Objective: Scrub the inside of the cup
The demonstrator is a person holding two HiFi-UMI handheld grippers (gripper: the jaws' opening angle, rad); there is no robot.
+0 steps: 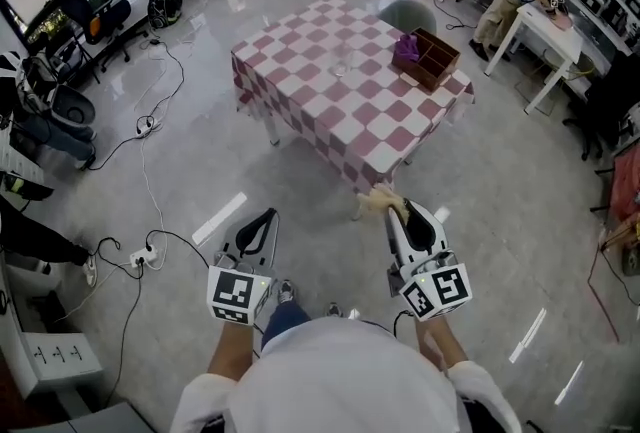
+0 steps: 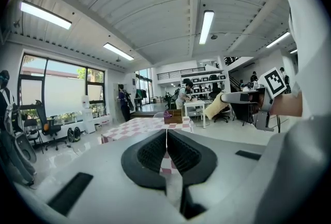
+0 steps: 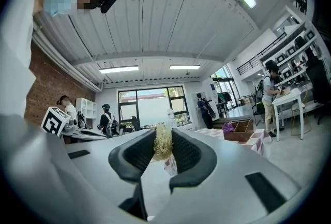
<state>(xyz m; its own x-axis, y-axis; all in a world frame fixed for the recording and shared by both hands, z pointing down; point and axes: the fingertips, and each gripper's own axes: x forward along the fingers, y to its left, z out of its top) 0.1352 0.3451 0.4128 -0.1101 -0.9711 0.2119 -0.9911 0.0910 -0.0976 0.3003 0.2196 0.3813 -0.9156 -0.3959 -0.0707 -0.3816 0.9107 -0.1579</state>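
A clear cup point(image 1: 341, 64) stands near the middle of the pink-and-white checked table point(image 1: 330, 111), far ahead of both grippers. My left gripper point(image 1: 264, 217) is held over the floor short of the table, jaws shut with nothing between them point(image 2: 166, 132). My right gripper point(image 1: 396, 205) is beside it, level with it, shut on a pale yellow fibrous scrubber point(image 1: 376, 200) that sticks out past the fingertips. In the right gripper view the scrubber point(image 3: 162, 144) fills the gap between the black pads. The cup cannot be made out in either gripper view.
A wooden box point(image 1: 432, 59) with a purple cloth point(image 1: 405, 48) sits at the table's far right. Cables and a power strip point(image 1: 142, 259) lie on the floor at left. A grey chair point(image 1: 408, 15) stands behind the table. A person leans over a white table point(image 1: 545, 31) at right.
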